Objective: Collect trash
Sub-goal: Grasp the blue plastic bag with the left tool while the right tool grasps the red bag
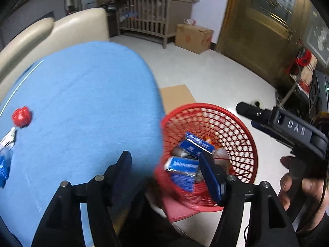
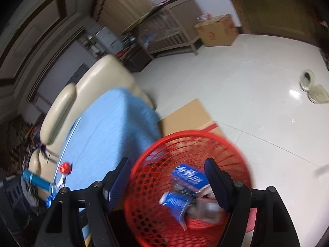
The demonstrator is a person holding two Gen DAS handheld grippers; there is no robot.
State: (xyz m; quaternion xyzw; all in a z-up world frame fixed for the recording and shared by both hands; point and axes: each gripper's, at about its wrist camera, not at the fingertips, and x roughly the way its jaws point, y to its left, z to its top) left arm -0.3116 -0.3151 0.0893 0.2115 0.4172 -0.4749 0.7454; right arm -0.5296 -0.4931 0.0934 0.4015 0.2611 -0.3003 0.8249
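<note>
A red mesh basket (image 1: 236, 127) (image 2: 148, 185) stands on the floor beside the blue-clothed table (image 1: 86, 94) (image 2: 115, 127). Blue and white packets (image 1: 183, 170) (image 2: 189, 175) and other wrappers lie inside it. My left gripper (image 1: 166, 170) hangs open over the table edge and the basket rim, nothing between its fingers. My right gripper (image 2: 168, 177) is open above the basket, empty; in the left wrist view the right gripper (image 1: 246, 112) shows from the side, held by a hand (image 1: 298, 183). On the table remain a red crumpled ball (image 1: 21, 116) (image 2: 64, 167) and a blue-white wrapper (image 1: 6, 156).
A cream sofa (image 1: 61, 30) (image 2: 98, 78) backs the table. Flat cardboard (image 1: 176, 96) (image 2: 189, 115) lies on the floor behind the basket. A wooden crib (image 1: 148, 18) and a cardboard box (image 1: 193, 37) stand by the far wall. A blue tube (image 2: 35, 180) lies at the table's left.
</note>
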